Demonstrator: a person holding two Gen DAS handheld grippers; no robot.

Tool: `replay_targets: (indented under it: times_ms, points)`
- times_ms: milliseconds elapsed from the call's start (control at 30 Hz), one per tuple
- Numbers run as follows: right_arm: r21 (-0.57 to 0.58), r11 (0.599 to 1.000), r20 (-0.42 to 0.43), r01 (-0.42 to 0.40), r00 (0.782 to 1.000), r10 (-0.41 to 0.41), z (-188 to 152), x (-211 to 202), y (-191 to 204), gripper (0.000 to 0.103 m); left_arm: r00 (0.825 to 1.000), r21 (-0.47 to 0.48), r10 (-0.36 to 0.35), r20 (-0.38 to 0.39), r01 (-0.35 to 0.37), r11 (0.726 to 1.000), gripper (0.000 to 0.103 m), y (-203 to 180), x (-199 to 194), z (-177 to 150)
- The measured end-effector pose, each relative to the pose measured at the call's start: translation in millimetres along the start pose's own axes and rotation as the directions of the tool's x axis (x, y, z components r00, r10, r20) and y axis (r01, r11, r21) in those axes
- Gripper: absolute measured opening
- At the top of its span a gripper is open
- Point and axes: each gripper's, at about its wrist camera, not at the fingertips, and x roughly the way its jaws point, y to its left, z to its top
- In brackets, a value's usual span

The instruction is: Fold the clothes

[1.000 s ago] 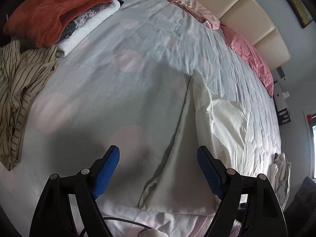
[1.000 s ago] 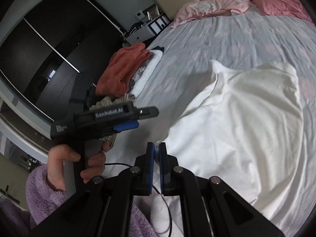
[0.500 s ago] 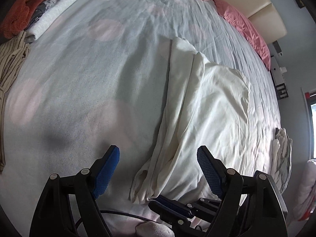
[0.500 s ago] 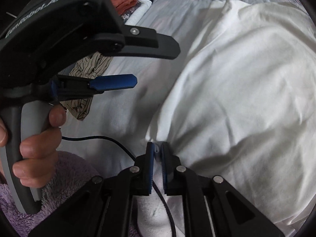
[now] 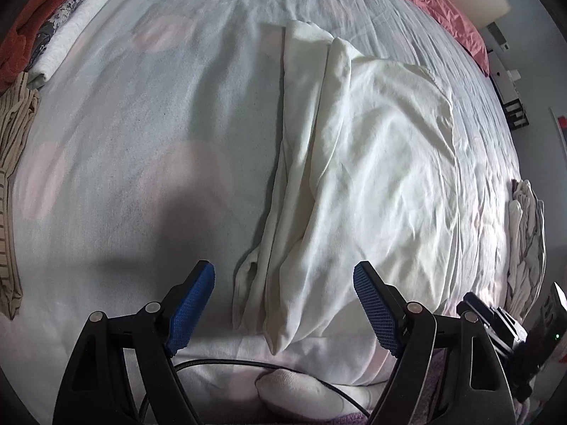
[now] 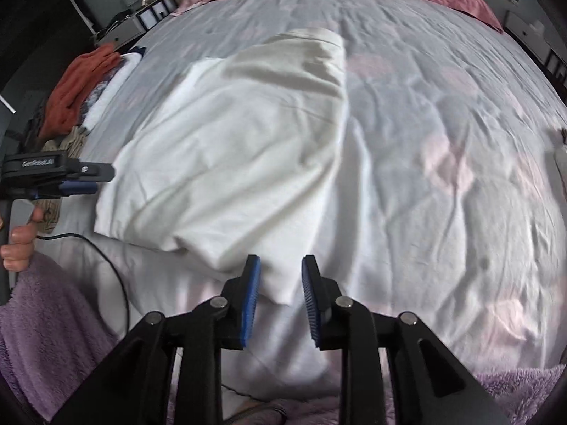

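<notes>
Far left of the left gripper (image 5: 283,301): striped garment (image 5: 10,177) bunched at the bed's edge; above it a stack of folded clothes (image 5: 53,28), rust-orange on top. Left gripper spread wide, nothing between the blue pads (image 5: 191,308), pointing steeply down at the bed (image 5: 141,124), pale sheet with faint pink dots. Just ahead, in line with the gap and running right of it: white garment (image 5: 372,177), lying on the bed, left side doubled into long lengthwise folds, near corner just short of the pads. Far right: small crumpled pale cloth (image 5: 524,233) at the bed's edge; pink pillows (image 5: 443,10) at the head.

Right wrist view, left edge: hand (image 6: 17,244) on the left gripper's handle, purple fleece sleeve (image 6: 53,318) below. Right gripper (image 6: 280,283) narrow, jaws opening; bottom corner of the white garment lying in the gap, pads clear of it. Bare sheet to the right.
</notes>
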Motion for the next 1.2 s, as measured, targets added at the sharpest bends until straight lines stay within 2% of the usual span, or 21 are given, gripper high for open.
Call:
replay_targets:
  times_ms: [100, 200, 267, 367, 433, 500, 567, 633, 767, 833, 933, 1033, 1200]
  points:
    - [0.028, 0.999, -0.023, -0.016, 1.0, 0.017, -8.2, 5.3, -12.7, 0.036, 0.999, 0.024, 0.042, -0.028, -0.042, 0.999, 0.082, -4.7, 3.6, -7.5]
    - [-0.068, 0.997, -0.044, -0.026, 0.999, 0.023, -2.9, 13.2, 10.5, 0.041, 0.991, 0.03, 0.112, -0.077, -0.11, 0.993, 0.081, -3.6, 16.4, -11.3]
    - [-0.144, 0.989, -0.036, 0.021, 0.999, -0.026, -5.3, 19.1, 27.9, 0.042, 0.983, 0.021, 0.146, -0.114, -0.144, 0.989, 0.072, -0.1, 25.8, -11.6]
    - [-0.21, 0.973, -0.034, 0.093, 0.994, -0.102, -6.2, 32.1, 42.8, 0.042, 0.972, 0.01, 0.19, -0.137, -0.19, 0.982, 0.07, 3.2, 33.4, -10.4]
    - [-0.21, 0.97, -0.044, 0.125, 0.99, -0.137, -7.4, 38.9, 39.5, 0.042, 0.965, 0.021, 0.226, -0.135, -0.226, 0.974, 0.07, 1.4, 35.9, -10.2]
    - [-0.19, 0.973, -0.045, 0.135, 0.988, -0.146, -7.7, 39.2, 34.4, 0.036, 0.96, 0.028, 0.251, -0.12, -0.25, 0.968, 0.067, -0.1, 35.1, -10.3]
    - [-0.163, 0.978, -0.043, 0.13, 0.989, -0.139, -8.8, 35.7, 28.0, 0.01, 0.962, 0.015, 0.252, -0.105, -0.252, 0.968, 0.06, 2.4, 31.4, -10.9]
    - [-0.135, 0.983, -0.04, 0.125, 0.991, -0.131, -9.9, 32.1, 21.7, 0.005, 0.965, -0.004, 0.243, -0.097, -0.245, 0.97, 0.056, 7.3, 28.2, -11.8]
    - [-0.108, 0.987, -0.052, 0.121, 0.99, -0.127, -14.4, 26.5, 13.5, 0.003, 0.961, 0.001, 0.261, -0.093, -0.262, 0.965, 0.053, 9.5, 27.4, -13.9]
    - [-0.089, 0.988, -0.095, 0.127, 0.986, -0.136, -17.0, 34.2, 8.3, 0.002, 0.96, 0.0, 0.263, -0.093, -0.264, 0.965, 0.052, 10.8, 26.2, -14.7]
    - [-0.039, 0.991, -0.151, 0.129, 0.98, -0.133, -18.7, 44.0, -4.0, 0.0, 0.969, -0.042, 0.226, -0.099, -0.231, 0.972, 0.052, 21.7, 21.2, -15.9]
    - [0.007, 0.995, -0.163, 0.103, 0.981, -0.101, -17.9, 42.3, -12.7, 0.0, 0.975, -0.095, 0.208, -0.083, -0.215, 0.972, 0.054, 33.4, 10.9, -19.5]
    - [0.076, 0.991, -0.143, 0.111, 0.985, -0.1, -16.7, 34.0, -24.7, 0.0, 0.979, -0.163, 0.203, -0.024, -0.204, 0.965, 0.055, 46.8, -9.8, -27.0]
